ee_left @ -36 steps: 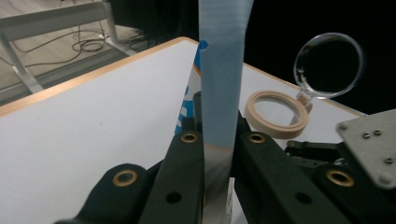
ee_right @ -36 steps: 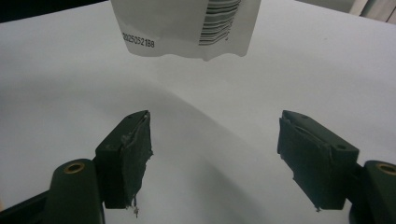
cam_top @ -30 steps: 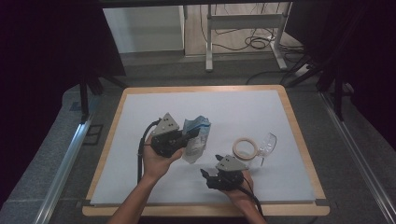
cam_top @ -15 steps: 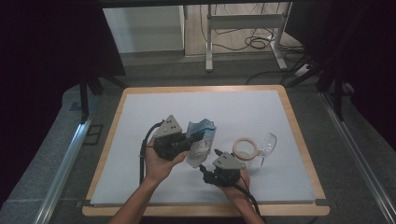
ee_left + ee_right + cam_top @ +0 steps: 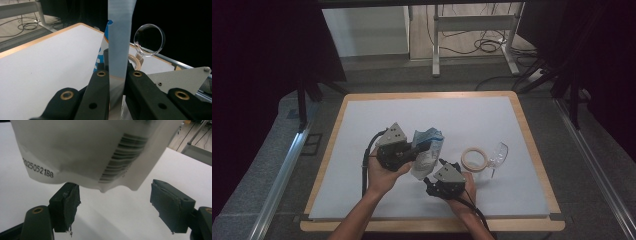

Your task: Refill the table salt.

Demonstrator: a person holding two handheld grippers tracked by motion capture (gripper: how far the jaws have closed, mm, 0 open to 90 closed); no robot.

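Left fingers: I am pinching the flat edge of the pouch (image 5: 119,50) between both jaws of my left gripper (image 5: 117,75), pressed tight on the film so the pack is hanging free of the table.
Right fingers: my right gripper (image 5: 115,205) is standing spread wide, its worn pads (image 5: 68,202) empty, waiting under the pouch's lower edge, apparently to take a second hold.
Pouch: white and blue, barcode and printed date code facing my right gripper; I am holding it lifted above the white board (image 5: 362,125), near its middle.
Tape roll (image 5: 475,159): lying flat on the board, right of the pouch, untouched.
Clear glass (image 5: 498,155): lying on its side just beside the roll, out of my way.
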